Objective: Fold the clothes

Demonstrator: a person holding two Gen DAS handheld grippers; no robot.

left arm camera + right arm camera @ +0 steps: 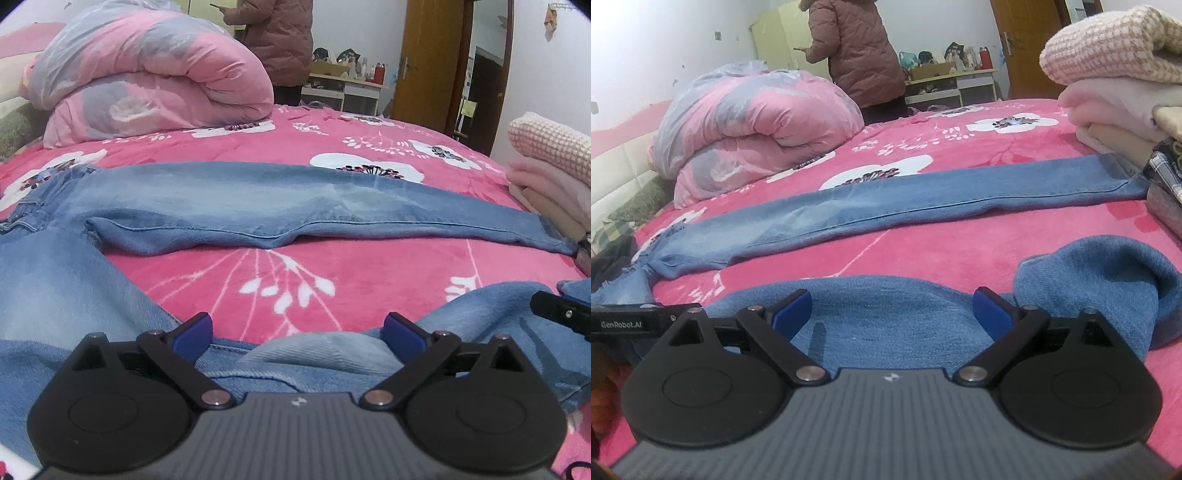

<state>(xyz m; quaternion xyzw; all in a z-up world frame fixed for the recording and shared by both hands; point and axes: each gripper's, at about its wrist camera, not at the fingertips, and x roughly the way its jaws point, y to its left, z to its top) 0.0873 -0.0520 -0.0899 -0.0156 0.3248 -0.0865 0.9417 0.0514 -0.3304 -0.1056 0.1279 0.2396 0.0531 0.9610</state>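
Note:
A pair of light blue jeans lies spread on the pink floral bedspread. One leg stretches flat across the bed. The other leg lies bunched near the front edge, its end humped up at the right. My left gripper is open, its blue pads wide apart over a rumpled fold of that near leg. My right gripper is open too, low over the same leg's fabric. The left gripper's body shows at the left edge of the right wrist view.
A rolled pink and grey quilt sits at the back left. A stack of folded clothes and towels stands at the right side of the bed. A person in a padded coat stands beyond the bed, by a shelf and wooden door.

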